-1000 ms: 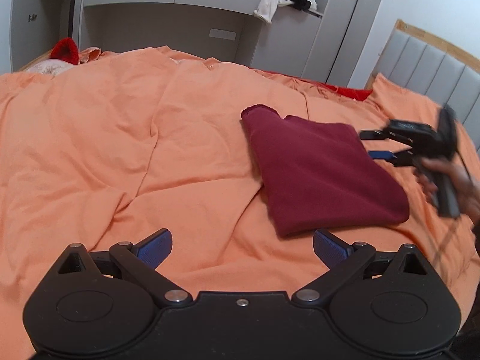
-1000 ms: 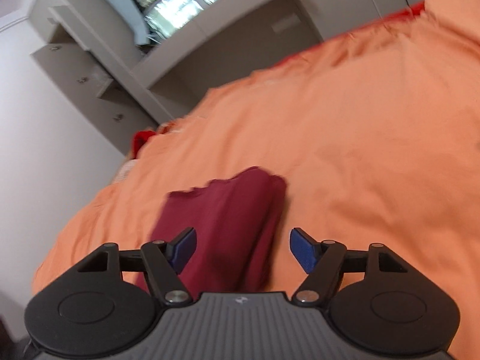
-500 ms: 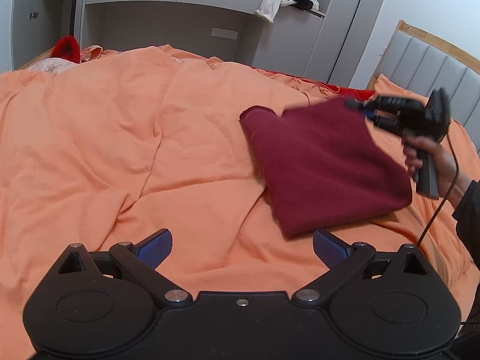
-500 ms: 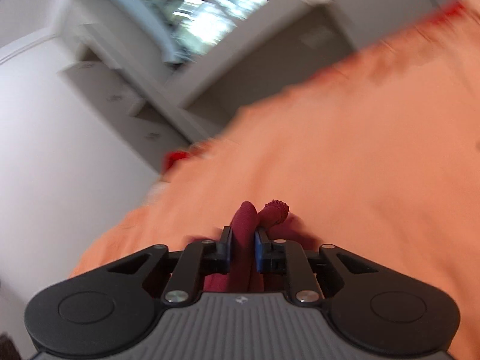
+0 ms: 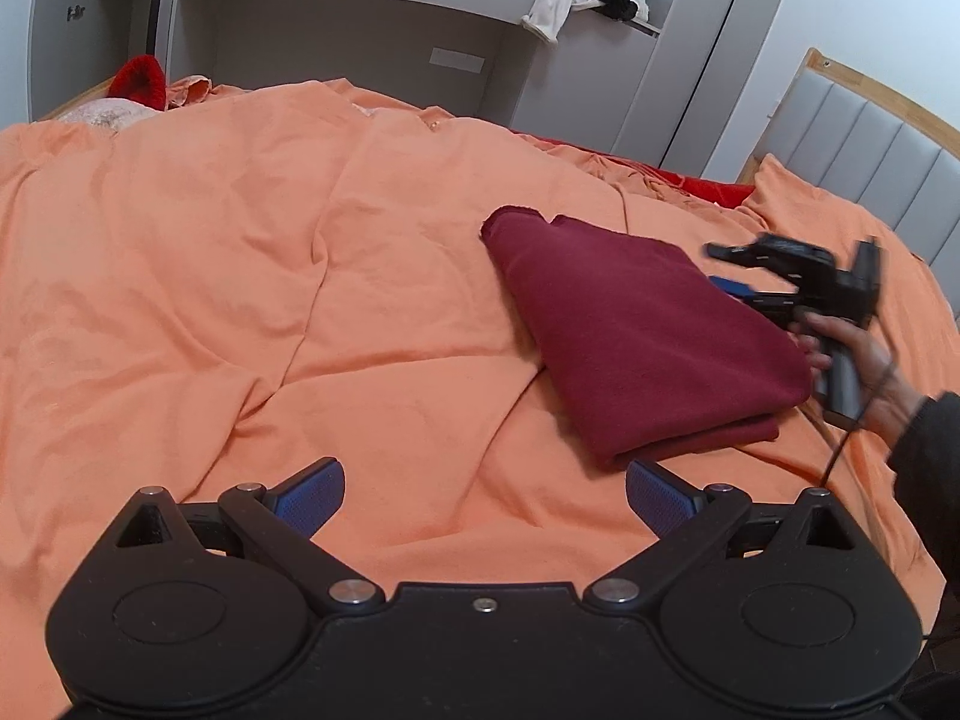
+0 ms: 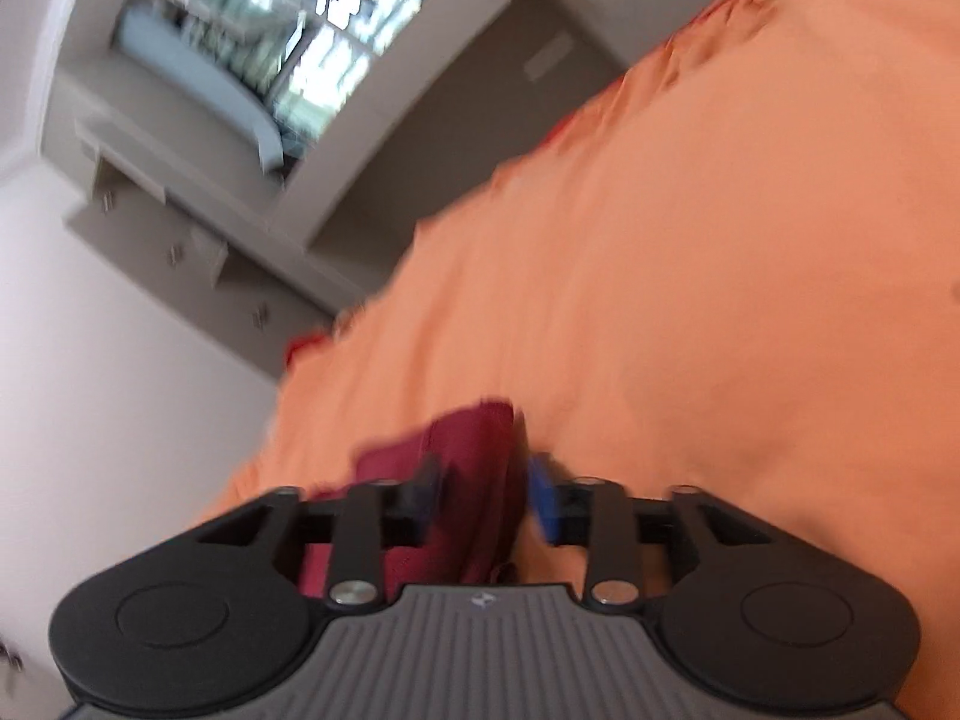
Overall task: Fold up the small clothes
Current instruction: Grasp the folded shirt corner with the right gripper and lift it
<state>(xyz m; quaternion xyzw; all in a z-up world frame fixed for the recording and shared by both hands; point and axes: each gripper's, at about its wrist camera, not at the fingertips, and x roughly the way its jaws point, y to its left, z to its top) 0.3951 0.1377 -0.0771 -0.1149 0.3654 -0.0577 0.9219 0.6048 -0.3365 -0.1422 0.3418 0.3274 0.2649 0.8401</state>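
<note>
A folded dark red knitted garment was seen lying flat on the rumpled orange bedspread. In the left wrist view the left gripper was held over bare bedspread just short of the garment's near edge, its blue pads spread wide with nothing between them. The same view showed the right gripper at the garment's far side, held by a hand in a dark sleeve. Only the blurred right wrist view showed that gripper's jaws closely: they had just been opening, the pads stood apart from the cloth, and the garment's edge lay between them, released.
</note>
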